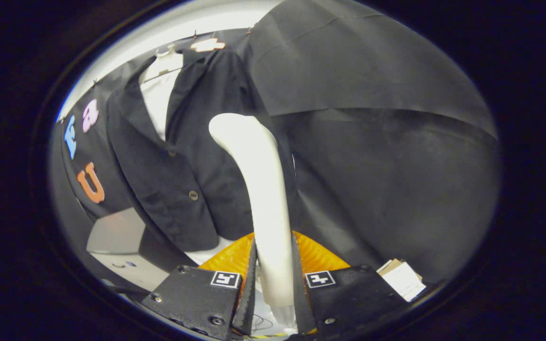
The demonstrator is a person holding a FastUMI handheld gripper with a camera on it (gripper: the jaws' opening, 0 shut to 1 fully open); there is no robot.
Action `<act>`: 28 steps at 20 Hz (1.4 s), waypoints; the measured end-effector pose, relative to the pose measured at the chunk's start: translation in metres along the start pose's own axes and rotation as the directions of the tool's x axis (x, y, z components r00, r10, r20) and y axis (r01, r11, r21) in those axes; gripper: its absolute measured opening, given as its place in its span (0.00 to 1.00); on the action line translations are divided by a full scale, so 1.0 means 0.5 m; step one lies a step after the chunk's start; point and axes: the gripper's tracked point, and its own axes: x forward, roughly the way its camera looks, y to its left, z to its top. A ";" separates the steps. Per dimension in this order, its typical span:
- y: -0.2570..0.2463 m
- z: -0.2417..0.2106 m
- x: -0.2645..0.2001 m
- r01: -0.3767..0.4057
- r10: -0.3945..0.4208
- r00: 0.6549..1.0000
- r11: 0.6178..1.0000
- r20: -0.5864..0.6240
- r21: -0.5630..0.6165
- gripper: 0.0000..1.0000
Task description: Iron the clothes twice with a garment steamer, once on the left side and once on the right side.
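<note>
A white garment steamer [259, 189] rises between my fingers, its handle pinched by both of them and its curved head pointing up toward the clothes. My gripper [273, 279] is shut on that handle. Beyond the steamer's head hangs a black jacket [183, 156] with buttons down its front, over a white shirt [159, 90] on a hanger. The steamer's head stands in front of the jacket's right half; whether it touches the cloth I cannot tell.
A white table surface [131, 267] lies below the jacket, with a grey box [114, 234] on it. Black cloth [372, 142] drapes to the right of the jacket. A small stack of paper cards [403, 279] lies just right of my fingers.
</note>
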 end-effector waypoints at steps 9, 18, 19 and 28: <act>0.081 0.285 -0.005 -0.029 0.024 0.969 0.999 0.246 0.015 0.37; 0.205 0.399 0.065 0.038 -0.014 0.926 0.998 0.377 -0.058 0.37; 0.215 0.399 0.076 0.043 -0.012 0.925 0.996 0.379 -0.074 0.37; 0.231 0.371 0.126 0.120 -0.059 0.932 0.981 0.358 -0.151 0.37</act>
